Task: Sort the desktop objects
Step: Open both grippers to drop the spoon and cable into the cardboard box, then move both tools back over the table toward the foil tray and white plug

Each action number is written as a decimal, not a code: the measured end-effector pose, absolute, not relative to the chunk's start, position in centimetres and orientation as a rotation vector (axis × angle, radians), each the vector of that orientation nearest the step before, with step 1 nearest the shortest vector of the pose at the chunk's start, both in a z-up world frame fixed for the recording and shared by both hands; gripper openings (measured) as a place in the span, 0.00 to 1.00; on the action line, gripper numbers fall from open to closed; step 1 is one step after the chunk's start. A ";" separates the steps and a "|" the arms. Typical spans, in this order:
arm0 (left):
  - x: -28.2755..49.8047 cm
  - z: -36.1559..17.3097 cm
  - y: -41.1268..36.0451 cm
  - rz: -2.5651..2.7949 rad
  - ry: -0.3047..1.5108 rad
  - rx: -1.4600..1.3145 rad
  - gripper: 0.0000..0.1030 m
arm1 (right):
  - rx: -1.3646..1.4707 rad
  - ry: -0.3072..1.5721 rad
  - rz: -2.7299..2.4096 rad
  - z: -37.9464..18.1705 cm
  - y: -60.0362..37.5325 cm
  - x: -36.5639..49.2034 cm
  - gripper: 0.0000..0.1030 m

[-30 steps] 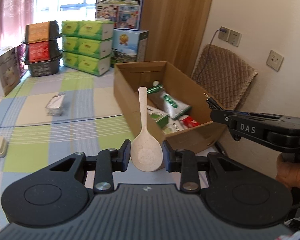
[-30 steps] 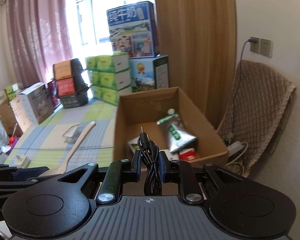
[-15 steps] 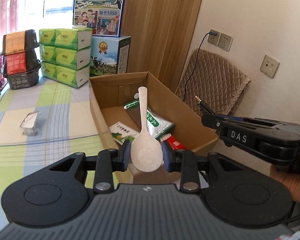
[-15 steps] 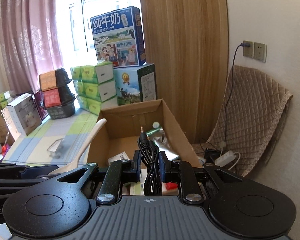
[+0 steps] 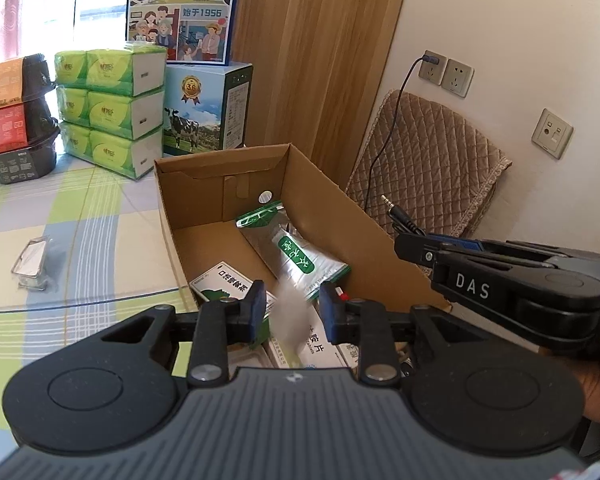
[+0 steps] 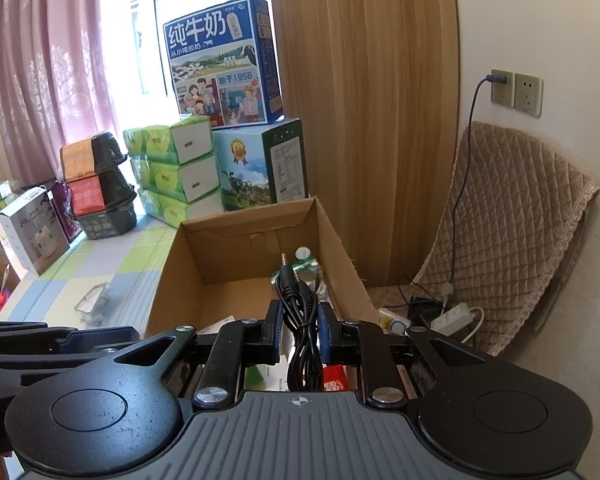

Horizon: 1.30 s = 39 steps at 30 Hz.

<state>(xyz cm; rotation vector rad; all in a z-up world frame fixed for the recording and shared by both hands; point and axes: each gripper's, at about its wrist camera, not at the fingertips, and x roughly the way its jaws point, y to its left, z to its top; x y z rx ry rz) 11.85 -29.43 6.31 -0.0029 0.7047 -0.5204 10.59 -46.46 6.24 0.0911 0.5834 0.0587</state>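
Item: left gripper [image 5: 292, 316], jaws apart; we are releasing a pale blurred spoon [image 5: 290, 318] over the cardboard box [image 5: 380, 248]. Item: right gripper [image 6: 299, 334], jaws clamping a coiled audio cable [image 6: 300, 320] above the same box. Risk, in our judgement: cable snagging a jaw, or landing outside.

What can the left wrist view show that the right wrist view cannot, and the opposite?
Only the left wrist view shows the open left gripper with a blurred white spoon between its fingers, apparently dropping, and the green-and-silver pouch in full. Only the right wrist view shows the right gripper shut on the black audio cable, plus the power strip on the floor. Both show the cardboard box, the tissue packs and the quilted chair cover.
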 end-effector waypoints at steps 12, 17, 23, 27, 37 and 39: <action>13.5 5.3 -27.3 -0.475 0.725 -0.062 0.24 | 0.098 0.604 0.068 5.7 -46.5 12.0 0.14; 13.3 5.2 -25.6 -0.444 0.730 -0.083 0.24 | 0.134 0.607 0.115 5.6 -45.9 12.6 0.14; 12.6 4.8 -24.0 -0.420 0.738 -0.102 0.32 | 0.180 0.566 0.106 6.2 -45.9 12.4 0.61; 12.0 4.6 -23.3 -0.409 0.742 -0.112 0.35 | 0.175 0.569 0.100 6.3 -45.9 11.8 0.61; 10.1 4.9 -21.4 -0.378 0.733 -0.114 0.42 | 0.185 0.571 0.099 6.7 -45.3 9.5 0.61; 9.7 5.0 -20.9 -0.371 0.729 -0.114 0.46 | 0.188 0.573 0.103 6.7 -45.0 8.9 0.61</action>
